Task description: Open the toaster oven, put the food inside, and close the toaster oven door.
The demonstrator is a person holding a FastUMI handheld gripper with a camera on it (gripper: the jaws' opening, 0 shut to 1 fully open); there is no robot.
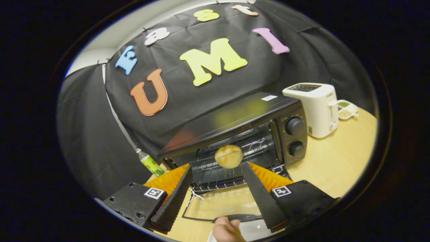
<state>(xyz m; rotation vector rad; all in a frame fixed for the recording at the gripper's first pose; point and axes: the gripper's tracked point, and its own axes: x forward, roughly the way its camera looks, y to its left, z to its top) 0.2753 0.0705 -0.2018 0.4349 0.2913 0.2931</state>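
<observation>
A hand (225, 231) holds the open door (218, 205) down below my gripper (216, 166), whose jaws stand wide, holding nothing. Just beyond the fingertips sits a bun (228, 156) on the toaster oven (235, 134) rack; it looks light and soft, so I'd grip its sides gently

Open toaster oven (242, 134), bun (228, 156) inside.
</observation>
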